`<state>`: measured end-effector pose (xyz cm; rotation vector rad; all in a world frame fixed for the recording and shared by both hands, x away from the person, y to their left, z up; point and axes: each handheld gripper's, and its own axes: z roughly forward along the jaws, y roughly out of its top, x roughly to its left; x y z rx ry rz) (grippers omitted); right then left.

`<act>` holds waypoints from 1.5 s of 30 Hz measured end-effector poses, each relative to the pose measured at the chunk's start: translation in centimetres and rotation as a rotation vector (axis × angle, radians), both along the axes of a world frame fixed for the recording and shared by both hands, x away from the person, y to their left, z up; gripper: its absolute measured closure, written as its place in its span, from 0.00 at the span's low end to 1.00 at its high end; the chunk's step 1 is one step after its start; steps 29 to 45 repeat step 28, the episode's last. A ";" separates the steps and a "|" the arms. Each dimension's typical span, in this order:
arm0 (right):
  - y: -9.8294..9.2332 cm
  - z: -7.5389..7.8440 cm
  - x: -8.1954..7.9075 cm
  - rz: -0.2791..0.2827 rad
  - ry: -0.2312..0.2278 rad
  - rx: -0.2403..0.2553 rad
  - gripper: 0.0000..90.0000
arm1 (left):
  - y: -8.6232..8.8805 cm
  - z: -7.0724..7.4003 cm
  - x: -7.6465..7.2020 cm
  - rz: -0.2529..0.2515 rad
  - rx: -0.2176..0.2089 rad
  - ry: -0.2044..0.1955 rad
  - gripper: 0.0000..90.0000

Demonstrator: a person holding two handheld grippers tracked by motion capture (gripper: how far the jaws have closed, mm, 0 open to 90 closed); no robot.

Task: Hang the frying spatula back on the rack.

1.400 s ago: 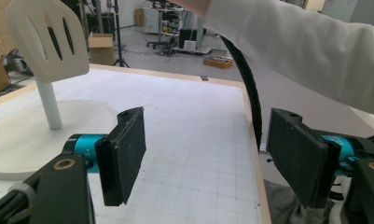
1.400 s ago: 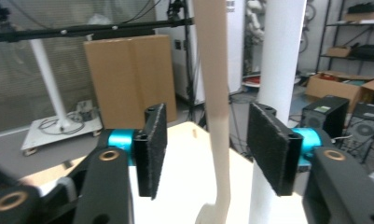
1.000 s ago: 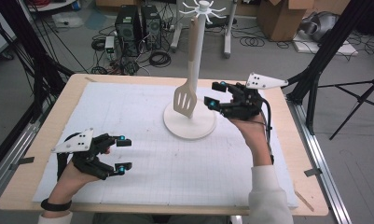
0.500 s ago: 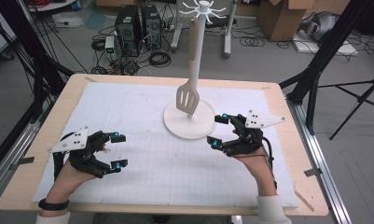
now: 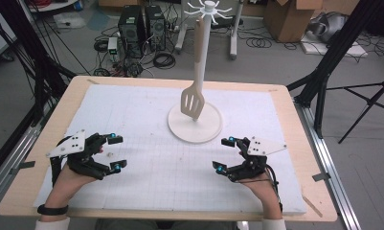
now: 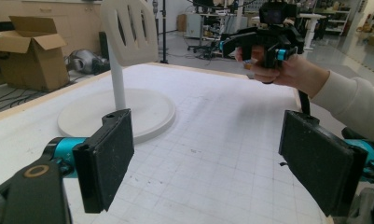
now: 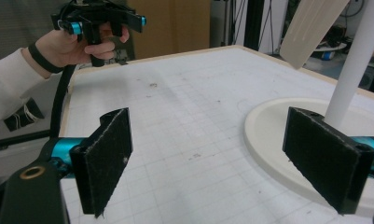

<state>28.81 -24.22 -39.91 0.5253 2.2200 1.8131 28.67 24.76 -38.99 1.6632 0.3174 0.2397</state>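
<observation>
High view: slotted spatula (image 5: 193, 102) hangs from the hook stand (image 5: 205, 57) at upper centre of frame, blade dangling just above the round base (image 5: 195, 125). Left gripper (image 5: 114, 152) sits lower left on the white mat (image 5: 151, 167), jaws wide apart, holding nothing. Right gripper (image 5: 224, 154) lower right, also spread wide and empty, well apart from the stand. Both hands low near the bottom edge.

Left gripper view: own two black jaws wide apart at the bottom, bare mat between them. Spatula blade (image 6: 128, 30) upper left, pole and base behind the left jaw. Right gripper (image 6: 250, 44) in a hand at upper right.

Right gripper view: own jaws wide, nothing gripped. Spatula blade (image 7: 313, 28) at top right, pole and base edge at right. Left gripper (image 7: 107, 23) held upper left.

Progress: hanging looks done, spatula is on its hook and free of both grippers; judging by the parked, empty grippers, nothing obvious left except resting the hands.
</observation>
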 end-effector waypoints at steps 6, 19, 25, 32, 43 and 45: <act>-0.6 -1.0 -0.2 -0.013 0.035 0.001 0.16 | 0.4 -0.1 -0.2 0.016 0.002 -0.009 0.21; -1.5 -1.4 -0.2 -0.038 0.049 0.020 0.16 | 0.8 -0.3 -0.4 0.033 0.007 -0.004 0.20; -1.9 -1.4 -0.2 -0.050 0.048 0.026 0.16 | 0.6 -0.1 -0.6 0.030 0.016 -0.011 0.20; -2.0 -1.3 -0.3 -0.054 0.051 0.035 0.16 | 0.5 -0.1 -0.6 0.029 0.013 -0.011 0.20; -2.0 -1.3 -0.3 -0.054 0.051 0.035 0.16 | 0.5 -0.1 -0.6 0.029 0.013 -0.011 0.20; -2.0 -1.3 -0.3 -0.054 0.051 0.035 0.16 | 0.5 -0.1 -0.6 0.029 0.013 -0.011 0.20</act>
